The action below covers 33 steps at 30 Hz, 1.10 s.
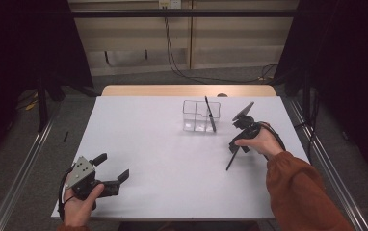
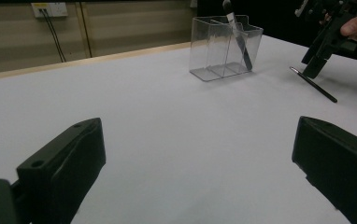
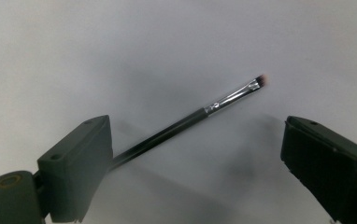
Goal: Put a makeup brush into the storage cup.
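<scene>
I take the clear organizer (image 1: 201, 116) as my landmark on the white bench (image 1: 163, 159): it stands toward the far side, with one dark brush (image 1: 210, 114) already leaning in its right compartment. Near its right, toward me, my right tool (image 1: 235, 140) points down at a second slim brush (image 1: 232, 159) lying loose on the bench, its long axis running diagonally toward the organizer. In the right gripper view the jaws stand apart and straddle that brush (image 3: 186, 122), whose handle slips behind the left jaw while the bristle tip lies free between them; I judge nothing is clamped yet. My left tool (image 1: 112, 170), jaws also spread, sits well apart at the near left, so the right is clearly nearer. The handle's far end is hidden, and I cannot tell whether a jaw touches it.
</scene>
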Available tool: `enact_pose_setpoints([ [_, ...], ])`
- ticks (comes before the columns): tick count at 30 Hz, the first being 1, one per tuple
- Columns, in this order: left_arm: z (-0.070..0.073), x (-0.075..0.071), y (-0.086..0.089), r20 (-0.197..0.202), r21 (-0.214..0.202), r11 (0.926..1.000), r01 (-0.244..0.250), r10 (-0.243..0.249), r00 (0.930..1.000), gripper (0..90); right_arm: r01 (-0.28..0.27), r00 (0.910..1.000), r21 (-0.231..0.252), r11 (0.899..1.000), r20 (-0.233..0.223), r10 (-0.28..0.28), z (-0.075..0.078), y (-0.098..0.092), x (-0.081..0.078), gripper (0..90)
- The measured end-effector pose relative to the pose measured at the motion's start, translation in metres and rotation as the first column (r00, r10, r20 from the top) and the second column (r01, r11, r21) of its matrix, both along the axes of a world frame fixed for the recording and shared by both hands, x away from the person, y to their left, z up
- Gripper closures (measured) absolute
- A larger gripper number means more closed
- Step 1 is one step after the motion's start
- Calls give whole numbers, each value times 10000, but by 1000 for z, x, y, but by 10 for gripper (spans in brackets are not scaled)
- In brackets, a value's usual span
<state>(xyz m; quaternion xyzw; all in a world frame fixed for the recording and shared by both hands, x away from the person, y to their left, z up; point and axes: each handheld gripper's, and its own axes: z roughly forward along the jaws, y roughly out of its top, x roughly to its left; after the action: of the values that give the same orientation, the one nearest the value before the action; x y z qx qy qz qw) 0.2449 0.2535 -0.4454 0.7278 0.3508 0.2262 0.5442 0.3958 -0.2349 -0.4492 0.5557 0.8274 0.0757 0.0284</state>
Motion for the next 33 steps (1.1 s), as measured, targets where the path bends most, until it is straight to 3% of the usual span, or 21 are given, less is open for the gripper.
enact_pose_setpoints([
  [8, 0, 0, 0, -10, -28, 10000, -14, 14, 10000, 27, 304, 9993, -56, 9995, -217, -305, -4, 5, 1, 199],
  [15, 0, 0, 0, -9, -31, 10000, -10, 10, 10000, 27, 390, 9984, -457, 9982, -380, -407, -8, 12, 2, 205],
  [24, 0, 0, -1, -3, 0, 10000, 65, -65, 10000, 27, 490, 9976, -495, 9976, -465, -513, -8, 13, 1, 240],
  [33, 0, 0, -1, -21, 11, 10000, 98, -98, 9999, 28, 292, 9977, -480, 9984, -602, -320, -6, 9, 3, 334],
])
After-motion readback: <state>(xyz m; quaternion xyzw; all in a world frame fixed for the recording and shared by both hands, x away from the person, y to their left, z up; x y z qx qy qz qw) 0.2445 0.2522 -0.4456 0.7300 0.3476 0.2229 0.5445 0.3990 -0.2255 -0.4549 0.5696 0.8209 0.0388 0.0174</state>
